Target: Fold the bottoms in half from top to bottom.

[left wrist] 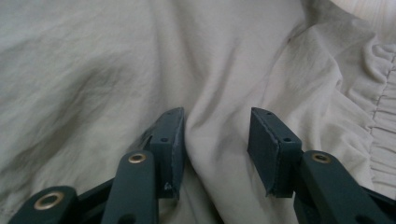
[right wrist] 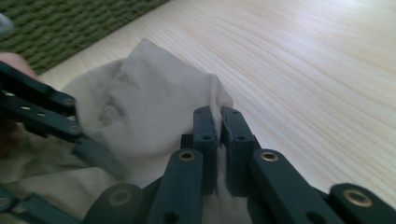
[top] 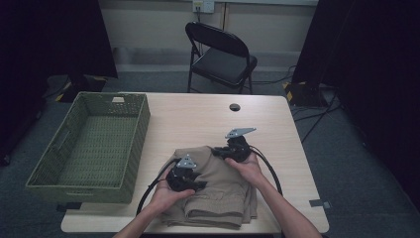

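A folded khaki garment point(top: 223, 196) lies at the table's near edge, between my two hands. My left gripper point(top: 200, 184) rests on its left part, jaws apart; in the left gripper view point(left wrist: 217, 135) a soft ridge of the cloth point(left wrist: 140, 70) rises between the pads, which do not pinch it. My right gripper point(top: 216, 150) is at the garment's far edge. Its jaws point(right wrist: 219, 126) are shut on a corner of the cloth point(right wrist: 149, 88), which is lifted into a peak above the table. The left gripper point(right wrist: 51, 116) shows close by at the left of the right gripper view.
A green woven basket point(top: 141, 121) stands empty on the table's left side, and its wall point(right wrist: 70, 23) is just beyond the garment. Bare wooden table point(top: 198, 119) lies behind the cloth, with a cable hole point(top: 235, 107). A black folding chair point(top: 223, 49) stands behind the table.
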Available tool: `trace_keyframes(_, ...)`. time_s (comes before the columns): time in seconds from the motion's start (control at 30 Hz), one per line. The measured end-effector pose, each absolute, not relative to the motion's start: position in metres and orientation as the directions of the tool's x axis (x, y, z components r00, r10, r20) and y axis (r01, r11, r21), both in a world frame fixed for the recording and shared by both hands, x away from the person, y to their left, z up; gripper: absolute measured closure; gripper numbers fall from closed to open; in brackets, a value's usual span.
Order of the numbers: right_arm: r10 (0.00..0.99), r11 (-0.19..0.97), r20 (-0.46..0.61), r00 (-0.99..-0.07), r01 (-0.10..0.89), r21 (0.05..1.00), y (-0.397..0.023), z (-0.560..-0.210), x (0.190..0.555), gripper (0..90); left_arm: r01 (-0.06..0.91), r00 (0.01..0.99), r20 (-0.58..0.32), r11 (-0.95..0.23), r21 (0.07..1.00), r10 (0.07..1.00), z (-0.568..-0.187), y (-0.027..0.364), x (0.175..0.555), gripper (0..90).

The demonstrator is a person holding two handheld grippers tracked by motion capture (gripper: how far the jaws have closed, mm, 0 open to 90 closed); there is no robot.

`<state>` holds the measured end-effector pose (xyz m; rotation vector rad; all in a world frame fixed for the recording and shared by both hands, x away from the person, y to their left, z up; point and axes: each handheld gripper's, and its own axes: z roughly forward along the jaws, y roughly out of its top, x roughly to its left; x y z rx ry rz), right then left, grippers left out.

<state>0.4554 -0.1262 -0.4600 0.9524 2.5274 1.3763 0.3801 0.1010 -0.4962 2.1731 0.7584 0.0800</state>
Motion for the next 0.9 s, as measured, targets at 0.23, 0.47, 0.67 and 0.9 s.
trace_keyframes(0.23, 0.532, 0.405, 0.171, -0.829, 0.427, 0.808, -0.124, -0.448, 0.437, 86.3, 0.491, 0.814, -0.188, -0.478, 0.729, 0.549, -0.497, 0.101, 0.379, 55.4)
trace_keyframes(0.47, 0.537, 0.395, 0.178, -0.824, 0.432, 0.811, -0.129, -0.448, 0.437, 86.4, 0.481, 0.824, -0.206, -0.461, 0.745, 0.527, -0.480, 0.105, 0.374, 50.6)
trace_keyframes(0.67, 0.551, 0.390, 0.182, -0.815, 0.444, 0.807, -0.130, -0.452, 0.443, 86.5, 0.455, 0.850, -0.220, -0.460, 0.763, 0.478, -0.457, 0.116, 0.358, 49.3)
trace_keyframes(0.9, 0.560, 0.388, 0.182, -0.808, 0.450, 0.805, -0.130, -0.453, 0.445, 86.6, 0.435, 0.887, -0.257, -0.506, 0.745, 0.383, -0.458, 0.121, 0.330, 49.8)
